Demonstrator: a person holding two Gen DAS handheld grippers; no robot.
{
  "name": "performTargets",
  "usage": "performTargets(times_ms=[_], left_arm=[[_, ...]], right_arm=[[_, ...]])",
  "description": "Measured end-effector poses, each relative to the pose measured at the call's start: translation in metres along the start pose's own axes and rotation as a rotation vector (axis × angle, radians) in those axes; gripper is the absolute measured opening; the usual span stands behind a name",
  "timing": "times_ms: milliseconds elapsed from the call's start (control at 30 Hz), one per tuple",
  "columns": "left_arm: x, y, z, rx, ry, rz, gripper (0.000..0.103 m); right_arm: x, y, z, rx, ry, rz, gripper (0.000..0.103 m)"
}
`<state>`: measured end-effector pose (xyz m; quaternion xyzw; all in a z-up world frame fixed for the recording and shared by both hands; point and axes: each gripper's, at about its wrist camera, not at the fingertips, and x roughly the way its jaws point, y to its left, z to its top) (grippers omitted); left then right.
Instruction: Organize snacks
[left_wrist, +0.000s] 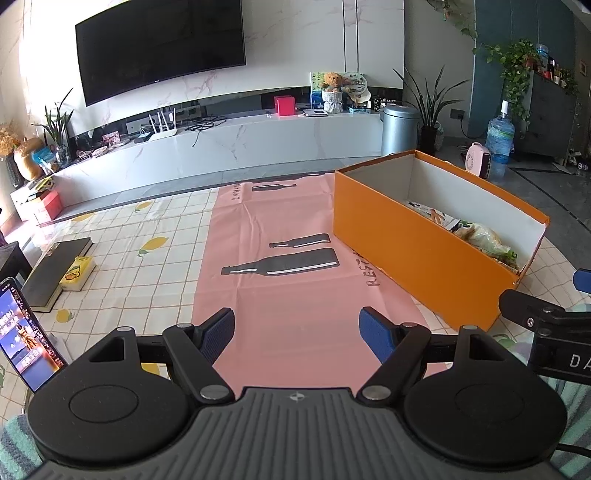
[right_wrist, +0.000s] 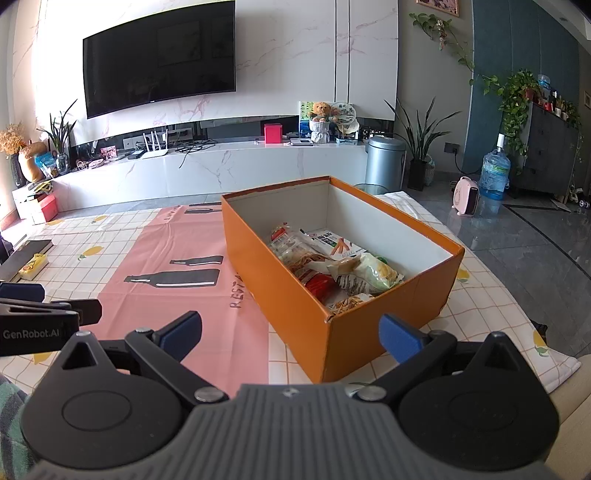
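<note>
Behind everything runs a living-room wall with a dark television (right_wrist: 159, 59) above a long marble console (right_wrist: 229, 162). Nearer, the bench (left_wrist: 122, 258) wears a checked lemon-print cloth overlaid by a pink mat (right_wrist: 177, 236) printed with black bottles. On that mat's right edge stands the orange cardboard box (right_wrist: 291, 310), lid off, its long axis running away and rightward from both cameras. Inside it lie the snack packets (right_wrist: 332, 266), heaped toward the near end.

I judge the right gripper (right_wrist: 291, 334) the nearer: the box's near corner sits just ahead, between its jaws, which are spread wide and hold nothing. The left gripper (left_wrist: 297, 334) points over bare mat, the box off to its right; its jaws are likewise wide apart and empty.

At the far left lie a dark book (left_wrist: 55, 269) and a small yellow carton (left_wrist: 77, 273), side by side.
</note>
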<state>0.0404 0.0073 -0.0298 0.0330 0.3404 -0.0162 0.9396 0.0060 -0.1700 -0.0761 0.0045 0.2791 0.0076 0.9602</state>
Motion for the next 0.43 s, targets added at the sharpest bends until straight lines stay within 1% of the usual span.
performTargets(times_ms=[433], left_arm=[[-0.0023,0.0002,0.0036,0.0,-0.009,0.003,0.09]], right_arm=[[0.003,0.0019,0.0011,-0.011,0.006,0.007,0.099]])
